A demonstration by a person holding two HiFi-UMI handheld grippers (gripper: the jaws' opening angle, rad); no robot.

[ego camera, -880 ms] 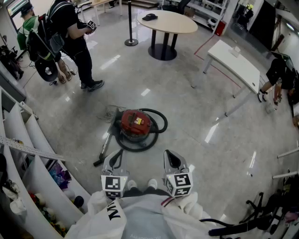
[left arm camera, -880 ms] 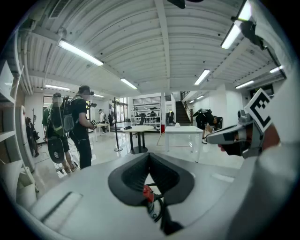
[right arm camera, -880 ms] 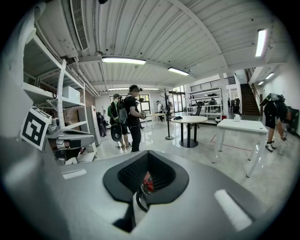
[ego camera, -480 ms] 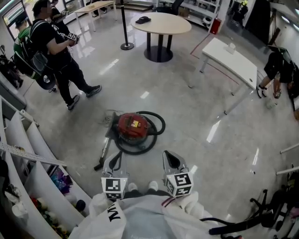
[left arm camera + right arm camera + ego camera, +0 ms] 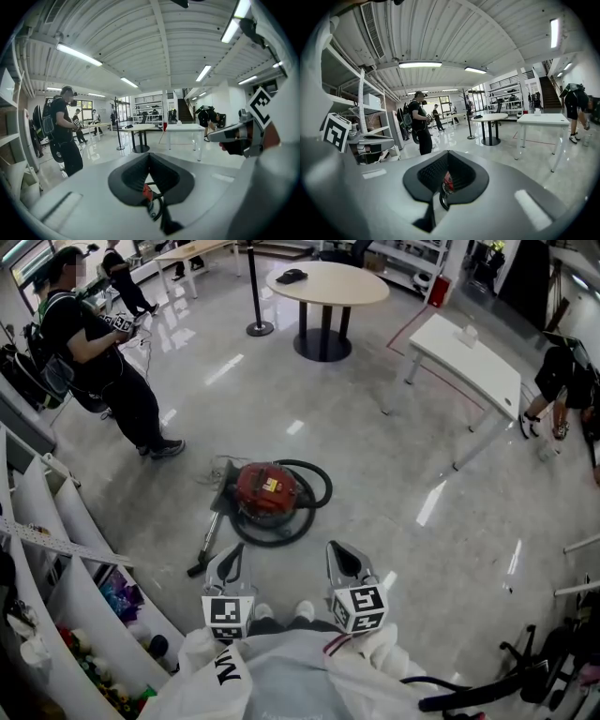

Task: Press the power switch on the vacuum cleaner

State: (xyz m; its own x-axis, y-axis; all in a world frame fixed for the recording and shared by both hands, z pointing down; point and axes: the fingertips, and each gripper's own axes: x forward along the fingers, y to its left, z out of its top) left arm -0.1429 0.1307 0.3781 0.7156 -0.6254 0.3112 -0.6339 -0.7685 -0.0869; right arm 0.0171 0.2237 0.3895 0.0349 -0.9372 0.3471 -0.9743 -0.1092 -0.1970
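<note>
Shiny grey floor (image 5: 375, 446) spreads all around. The red vacuum cleaner (image 5: 270, 491) sits on it, ahead of both sets of jaws and well apart from them. The left gripper (image 5: 231, 557) and the right gripper (image 5: 340, 555) are pinched closed on nothing. The left one looks a bit nearer.

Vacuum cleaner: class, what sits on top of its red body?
On the vacuum cleaner, a small yellow label; a black hose loops around it. No switch can be made out.
</note>
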